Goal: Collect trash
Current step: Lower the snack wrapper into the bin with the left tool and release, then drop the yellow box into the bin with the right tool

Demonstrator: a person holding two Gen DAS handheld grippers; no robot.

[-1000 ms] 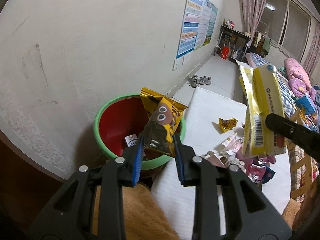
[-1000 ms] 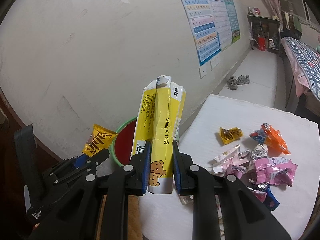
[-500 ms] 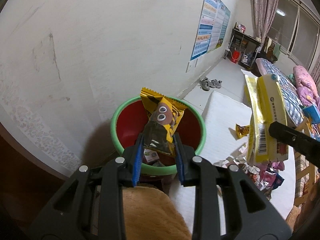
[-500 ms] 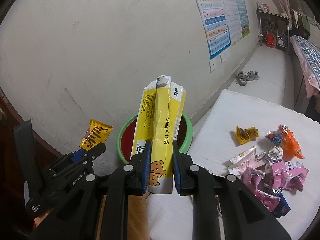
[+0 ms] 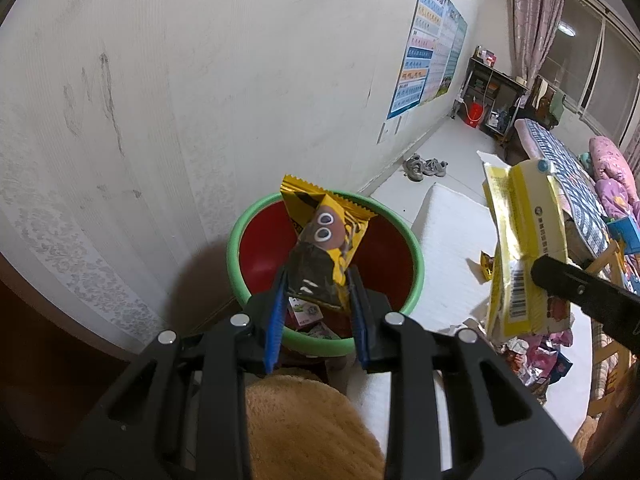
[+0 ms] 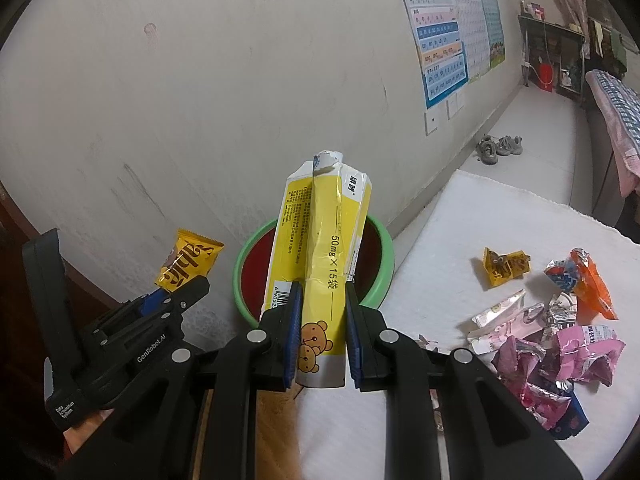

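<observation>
Your left gripper [image 5: 316, 300] clamps a yellow snack wrapper [image 5: 322, 240] pointing upright above the green-rimmed red bin [image 5: 240, 240]. Your right gripper [image 6: 320, 312] clamps a tall, creased yellow box [image 6: 324, 240], long axis upright, before the bin.

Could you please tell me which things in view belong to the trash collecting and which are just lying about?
Job: snack wrapper in left tool; yellow box in right tool; bin; wrapper pile.

Lying about: shoes; posters; red bucket; bedding.
</observation>
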